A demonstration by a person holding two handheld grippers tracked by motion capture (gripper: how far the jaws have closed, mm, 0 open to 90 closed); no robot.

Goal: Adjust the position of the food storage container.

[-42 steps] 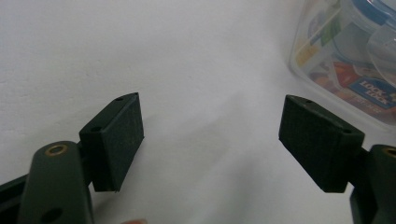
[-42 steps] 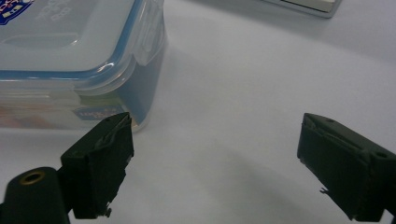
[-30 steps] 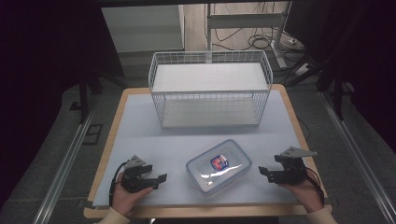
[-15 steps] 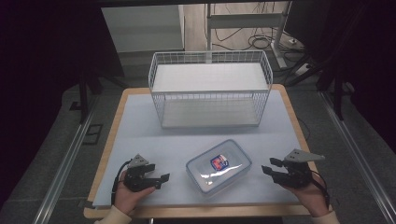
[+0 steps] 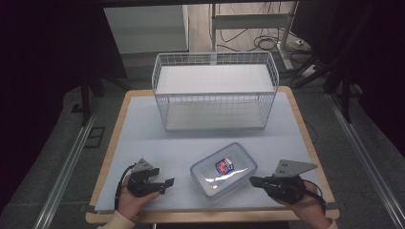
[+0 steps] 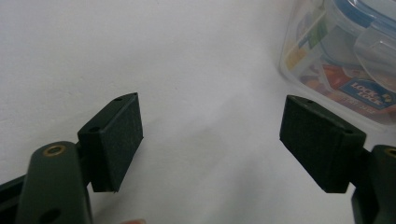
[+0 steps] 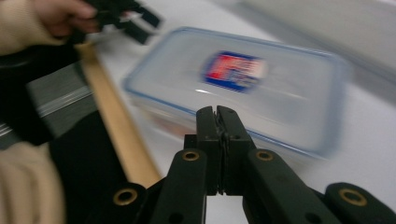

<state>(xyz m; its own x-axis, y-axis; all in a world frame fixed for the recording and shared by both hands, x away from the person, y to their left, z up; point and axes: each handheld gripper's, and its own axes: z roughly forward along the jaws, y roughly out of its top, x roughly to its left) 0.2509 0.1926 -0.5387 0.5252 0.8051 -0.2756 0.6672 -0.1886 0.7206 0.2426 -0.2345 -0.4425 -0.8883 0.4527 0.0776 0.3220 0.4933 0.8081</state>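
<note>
Container (image 5: 223, 170) with a clear lid and a red-and-blue label lies on the surface (image 5: 143, 124), near its front edge, between the two tools. Left tool (image 5: 167, 182) rests spread wide, nothing between its pads. Right tool (image 5: 253, 181) has just clenched on nothing, its tips just beside the container's side.

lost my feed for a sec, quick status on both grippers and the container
Left gripper open, nothing between its jaws. Right gripper shut on nothing, tips pointed at the lidded plastic container. Container flat on the table, ungripped. Wire basket beyond; nothing in the way.
</note>
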